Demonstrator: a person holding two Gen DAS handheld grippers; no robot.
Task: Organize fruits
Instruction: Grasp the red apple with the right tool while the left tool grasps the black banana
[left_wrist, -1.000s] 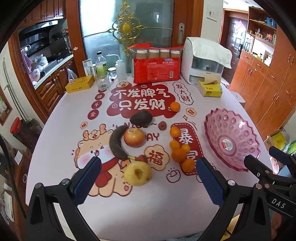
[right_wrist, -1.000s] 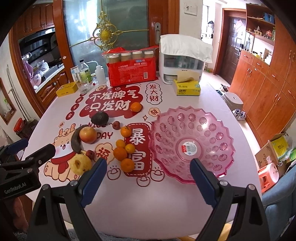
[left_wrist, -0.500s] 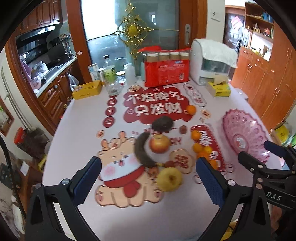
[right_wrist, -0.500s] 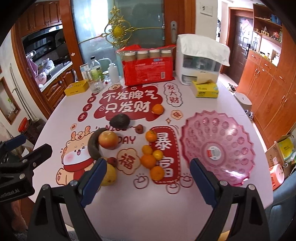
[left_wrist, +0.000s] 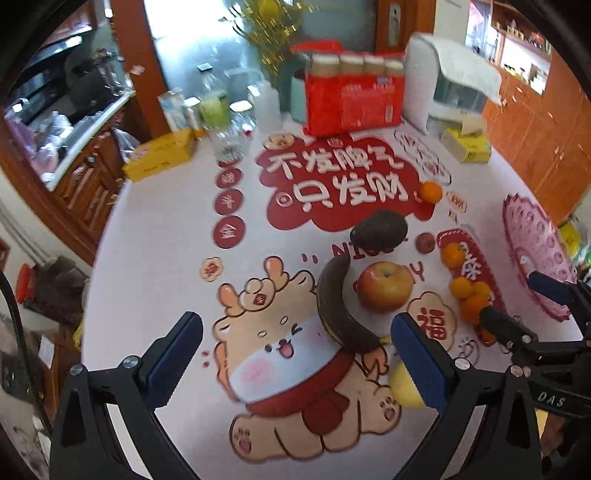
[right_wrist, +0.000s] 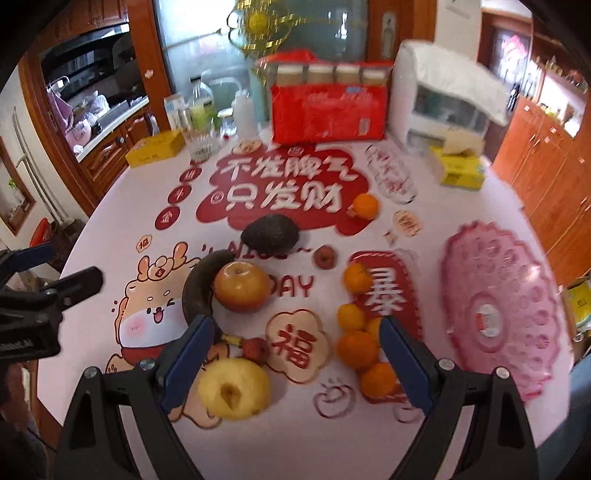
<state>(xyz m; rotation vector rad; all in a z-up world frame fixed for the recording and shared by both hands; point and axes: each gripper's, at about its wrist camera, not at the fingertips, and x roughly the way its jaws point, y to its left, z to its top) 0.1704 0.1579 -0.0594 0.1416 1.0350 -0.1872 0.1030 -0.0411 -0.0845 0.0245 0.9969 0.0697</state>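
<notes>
Fruit lies loose on the printed tablecloth: a red apple (right_wrist: 242, 286), a dark overripe banana (right_wrist: 201, 288), an avocado (right_wrist: 270, 232), a yellow apple (right_wrist: 233, 387) and several small oranges (right_wrist: 356, 347). An empty pink plastic bowl (right_wrist: 498, 310) sits to the right. My right gripper (right_wrist: 295, 354) hovers open above the yellow apple and oranges. My left gripper (left_wrist: 295, 354) is open too, over the cartoon print left of the banana (left_wrist: 336, 306), with the red apple (left_wrist: 386, 284) ahead right. Neither holds anything.
At the table's far side stand a red multipack of bottles (right_wrist: 328, 99), a white covered appliance (right_wrist: 447, 99), a yellow tissue box (right_wrist: 461, 170), a yellow carton (right_wrist: 155, 149), and bottles with a glass (right_wrist: 201, 122). Wooden cabinets (right_wrist: 554, 177) flank the table.
Both grippers have swung left and come closer to the fruit; the pink bowl has slid toward the right edge in both views. Both stay open.
</notes>
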